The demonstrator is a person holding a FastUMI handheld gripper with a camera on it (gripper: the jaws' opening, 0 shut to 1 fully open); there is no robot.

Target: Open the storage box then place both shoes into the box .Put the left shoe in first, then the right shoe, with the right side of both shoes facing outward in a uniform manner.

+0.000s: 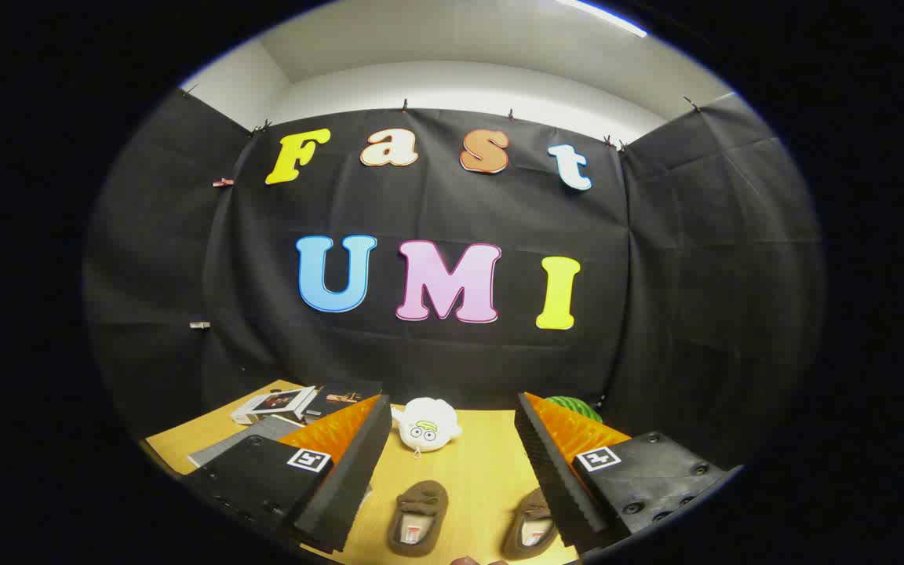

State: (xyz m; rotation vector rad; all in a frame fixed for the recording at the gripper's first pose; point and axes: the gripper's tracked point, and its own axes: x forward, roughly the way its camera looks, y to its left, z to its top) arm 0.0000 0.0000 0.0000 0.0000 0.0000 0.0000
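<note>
I hold the tool (pixel 452 463) wide and empty above both shoes (pixel 419 518) on the worktop (pixel 483 463); risk: grabbing a shoe before opening the box.

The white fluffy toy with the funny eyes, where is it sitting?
In the gripper view, the white plush toy sits on the wooden table, beyond the two brown shoes, seen between the open fingers.

Black cloth walls (pixel 695 259) enclose a wooden table (pixel 483 463) under a ceiling light (pixel 601 16).
</note>
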